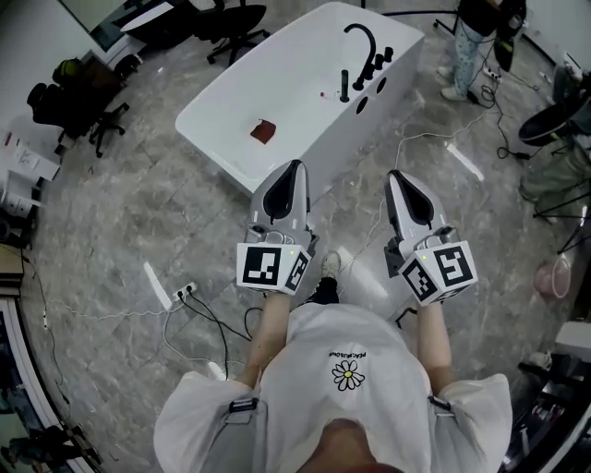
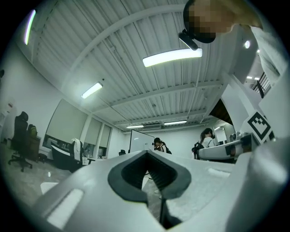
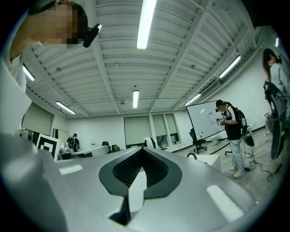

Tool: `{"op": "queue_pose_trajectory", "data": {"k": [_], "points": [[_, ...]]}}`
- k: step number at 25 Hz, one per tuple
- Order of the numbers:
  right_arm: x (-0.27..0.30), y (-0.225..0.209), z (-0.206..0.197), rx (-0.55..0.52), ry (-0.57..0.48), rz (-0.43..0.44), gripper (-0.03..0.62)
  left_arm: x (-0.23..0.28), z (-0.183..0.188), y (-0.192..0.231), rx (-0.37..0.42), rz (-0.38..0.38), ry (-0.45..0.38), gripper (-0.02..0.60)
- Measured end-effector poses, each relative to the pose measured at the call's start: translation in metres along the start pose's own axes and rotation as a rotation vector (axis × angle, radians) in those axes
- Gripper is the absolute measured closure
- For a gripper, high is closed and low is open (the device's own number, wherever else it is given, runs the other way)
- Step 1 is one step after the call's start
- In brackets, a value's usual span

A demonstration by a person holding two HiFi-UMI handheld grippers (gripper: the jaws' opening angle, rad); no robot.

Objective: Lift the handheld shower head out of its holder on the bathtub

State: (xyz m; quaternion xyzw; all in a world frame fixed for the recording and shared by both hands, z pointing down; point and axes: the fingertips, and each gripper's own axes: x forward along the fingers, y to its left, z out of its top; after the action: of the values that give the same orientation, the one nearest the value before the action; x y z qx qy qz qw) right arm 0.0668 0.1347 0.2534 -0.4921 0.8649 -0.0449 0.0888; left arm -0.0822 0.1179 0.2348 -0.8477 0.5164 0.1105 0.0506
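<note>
The white bathtub [image 1: 277,65] stands on the marble floor ahead of me. The black handheld shower head [image 1: 344,86] sits upright in its holder on the tub's far rim, beside a curved black faucet [image 1: 364,39] and black knobs [image 1: 379,62]. My left gripper [image 1: 295,166] and right gripper [image 1: 395,175] are held side by side in front of my chest, well short of the tub and of the shower head. Both are shut with nothing between the jaws. The left gripper [image 2: 147,156] and the right gripper [image 3: 144,152] views look up at the ceiling and across the room.
A small red-brown thing [image 1: 263,131] lies in the tub. Cables and a power strip [image 1: 180,294] run over the floor near my shoe [image 1: 330,265]. Office chairs [image 1: 231,23] stand at the back left. A person [image 1: 476,46] stands at the back right.
</note>
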Motion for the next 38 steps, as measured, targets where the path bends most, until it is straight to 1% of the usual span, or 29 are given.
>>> {"op": "queue_pose_trajectory", "data": {"k": [2, 5, 8, 11, 15, 20, 24, 28, 33, 35, 38], "points": [[0.042, -0.014, 0.005, -0.026, 0.010, -0.006, 0.568, 0.032, -0.004, 0.026, -0.009, -0.006, 0.002, 0.581], [0.096, -0.026, 0.002, -0.043, 0.023, -0.005, 0.568, 0.068, -0.016, 0.066, -0.026, 0.005, 0.012, 0.581], [0.134, -0.035, -0.006, -0.043, 0.031, -0.019, 0.569, 0.094, -0.028, 0.101, -0.036, 0.015, 0.027, 0.581], [0.162, -0.050, -0.012, -0.060, 0.048, -0.045, 0.568, 0.119, -0.035, 0.122, -0.039, 0.023, 0.055, 0.581], [0.194, -0.076, -0.024, -0.062, 0.075, -0.048, 0.568, 0.154, -0.048, 0.135, -0.030, 0.019, 0.071, 0.581], [0.242, -0.117, -0.038, -0.039, 0.091, -0.031, 0.568, 0.199, -0.063, 0.151, -0.018, 0.035, 0.074, 0.581], [0.285, -0.155, -0.042, -0.067, 0.106, -0.019, 0.568, 0.248, -0.081, 0.167, -0.013, 0.039, 0.083, 0.581], [0.327, -0.199, -0.038, -0.076, 0.104, -0.011, 0.568, 0.307, -0.100, 0.181, -0.011, 0.061, 0.089, 0.581], [0.367, -0.258, -0.039, -0.049, 0.107, 0.001, 0.568, 0.366, -0.124, 0.178, -0.027, 0.061, 0.121, 0.581], [0.381, -0.273, -0.048, -0.059, 0.132, 0.017, 0.562, 0.381, -0.135, 0.179, -0.029, 0.058, 0.141, 0.581], [0.396, -0.287, -0.073, -0.083, 0.207, 0.037, 0.532, 0.394, -0.152, 0.182, -0.025, 0.052, 0.183, 0.581]]}}
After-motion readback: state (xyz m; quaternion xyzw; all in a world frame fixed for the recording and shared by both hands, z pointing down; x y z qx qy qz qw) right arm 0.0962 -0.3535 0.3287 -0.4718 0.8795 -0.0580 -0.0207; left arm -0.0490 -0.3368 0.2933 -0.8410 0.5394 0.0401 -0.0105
